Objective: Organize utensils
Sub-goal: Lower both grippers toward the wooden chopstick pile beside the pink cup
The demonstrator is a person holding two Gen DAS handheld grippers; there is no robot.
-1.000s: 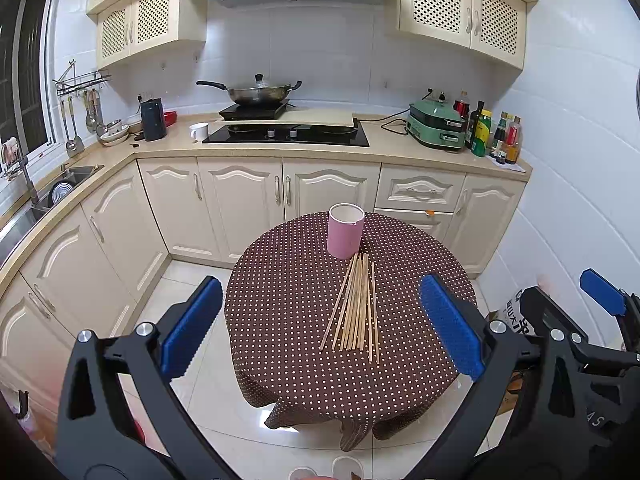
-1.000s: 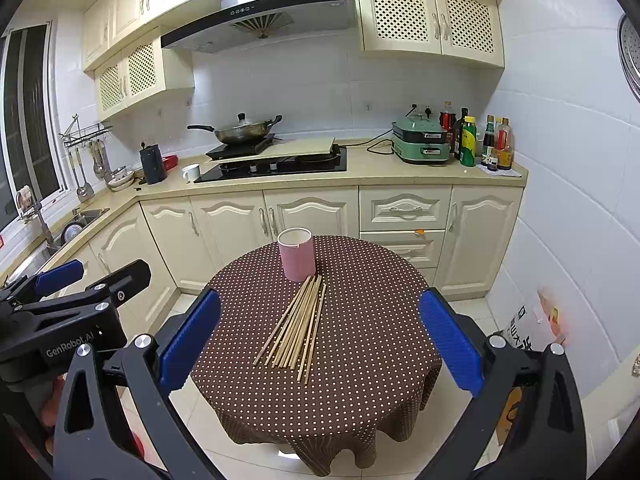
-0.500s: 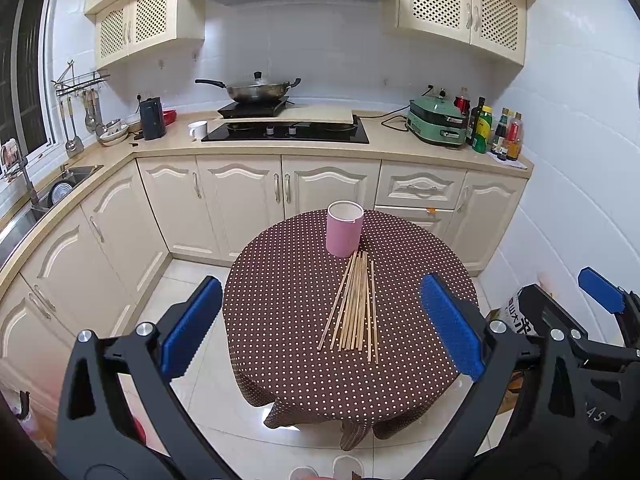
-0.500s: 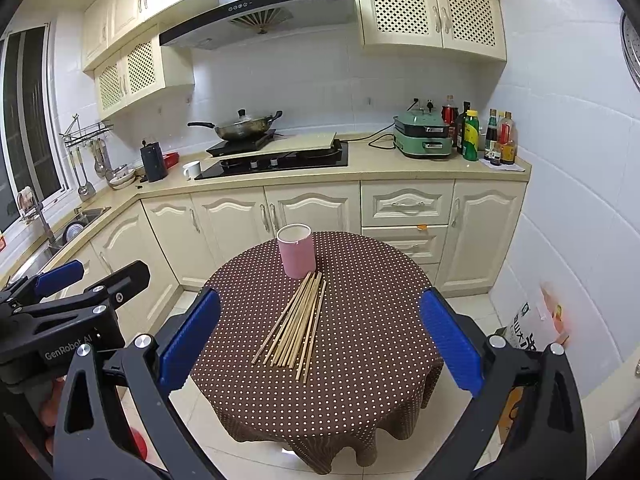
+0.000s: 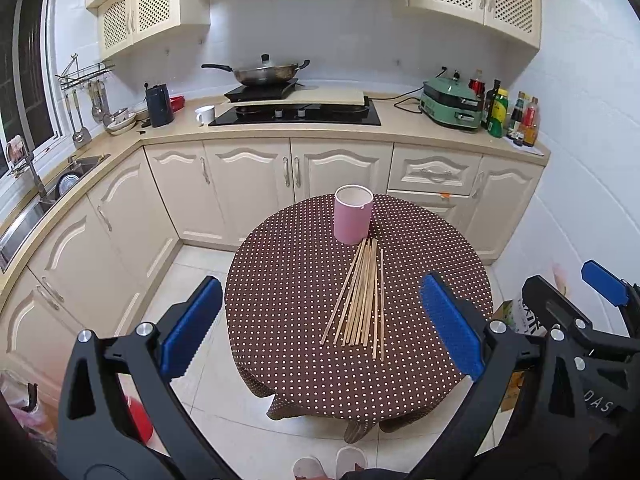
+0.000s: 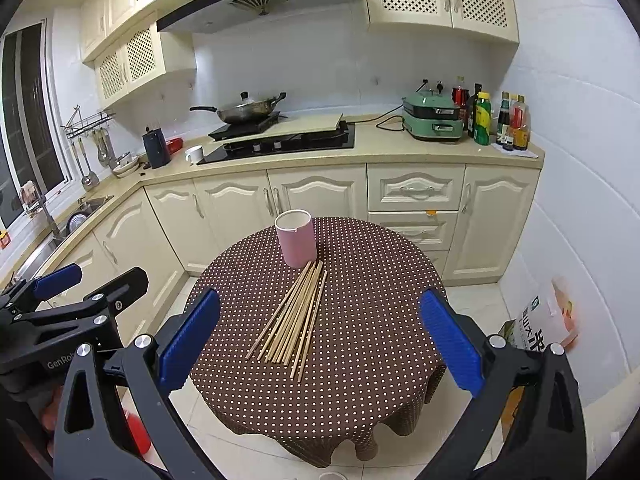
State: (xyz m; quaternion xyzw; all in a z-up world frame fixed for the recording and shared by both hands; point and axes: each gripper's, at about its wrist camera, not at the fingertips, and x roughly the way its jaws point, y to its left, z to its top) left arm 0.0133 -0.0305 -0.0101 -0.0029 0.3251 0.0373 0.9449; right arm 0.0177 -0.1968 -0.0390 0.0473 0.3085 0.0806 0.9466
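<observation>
Both the left gripper (image 5: 322,330) and the right gripper (image 6: 318,334) hang wide open with nothing held, above the near edge of the round brown polka-dot table (image 5: 288,280). The bundle of bare wooden chopsticks (image 5: 362,300) lies flat mid-table, its far ends touching the upright pink cylindrical holder (image 5: 353,220).

Bare cloth (image 5: 288,280) L & R of chopsticks (image 5: 362,300); cup (image 5: 353,219) at far ends.
</observation>
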